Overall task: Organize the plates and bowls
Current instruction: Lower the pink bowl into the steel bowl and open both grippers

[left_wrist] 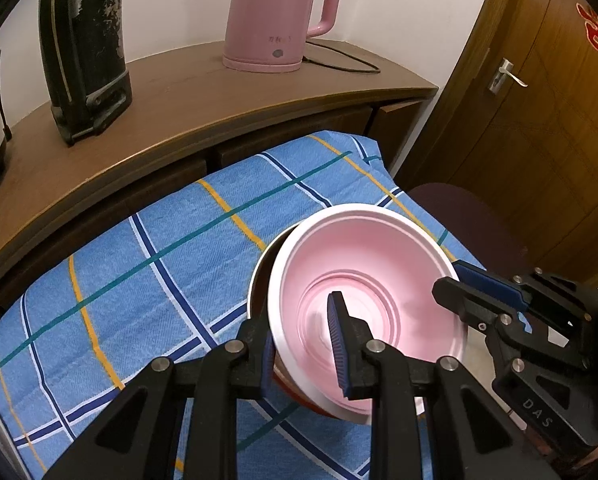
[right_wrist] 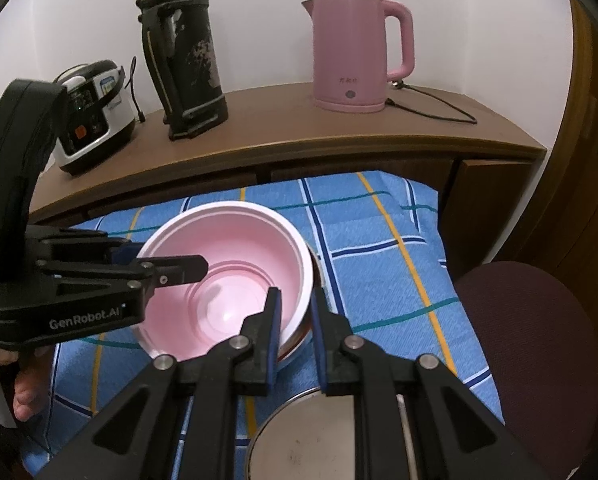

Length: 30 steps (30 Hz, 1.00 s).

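Observation:
A pink bowl (left_wrist: 363,276) (right_wrist: 235,248) with a white rim sits tilted inside a brown metal-rimmed bowl (left_wrist: 261,276) (right_wrist: 299,330) on the blue checked cloth. My left gripper (left_wrist: 303,336) straddles the pink bowl's near-left rim, one finger inside, one outside, jaws apart; it also shows in the right wrist view (right_wrist: 171,270). My right gripper (right_wrist: 295,320) straddles the bowl's right rim, one finger inside, one outside, with a gap on each side; it also shows in the left wrist view (left_wrist: 455,284). A steel plate (right_wrist: 299,440) lies below the right gripper.
A wooden counter (right_wrist: 283,128) behind the cloth (right_wrist: 379,248) carries a pink kettle (right_wrist: 355,52), a black thermos (right_wrist: 187,52) and a rice cooker (right_wrist: 95,116). A dark maroon chair (right_wrist: 539,340) stands at the right, before a brown door (left_wrist: 539,120).

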{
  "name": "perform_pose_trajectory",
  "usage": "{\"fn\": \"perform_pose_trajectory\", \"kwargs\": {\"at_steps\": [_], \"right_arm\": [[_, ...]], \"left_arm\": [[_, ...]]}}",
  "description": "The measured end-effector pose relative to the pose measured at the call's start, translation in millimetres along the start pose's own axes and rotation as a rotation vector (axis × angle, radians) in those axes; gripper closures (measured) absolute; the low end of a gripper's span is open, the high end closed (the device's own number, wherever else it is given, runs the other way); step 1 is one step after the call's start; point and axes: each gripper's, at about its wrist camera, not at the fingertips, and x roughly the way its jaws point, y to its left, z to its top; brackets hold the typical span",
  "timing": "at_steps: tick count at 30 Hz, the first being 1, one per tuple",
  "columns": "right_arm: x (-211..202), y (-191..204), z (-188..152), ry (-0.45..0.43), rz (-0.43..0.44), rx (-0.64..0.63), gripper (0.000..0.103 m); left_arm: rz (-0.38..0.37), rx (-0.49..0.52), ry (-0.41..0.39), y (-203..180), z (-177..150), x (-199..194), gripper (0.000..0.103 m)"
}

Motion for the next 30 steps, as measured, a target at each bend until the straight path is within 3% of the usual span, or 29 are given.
{"fn": "perform_pose_trajectory", "kwargs": {"at_steps": [30], "right_arm": [[3.1,2.0,-0.9,0.005,-0.001,-0.016,0.087]], "left_arm": [[0.006,0.003,-0.006,3.3,1.5,1.6,0.076]]}}
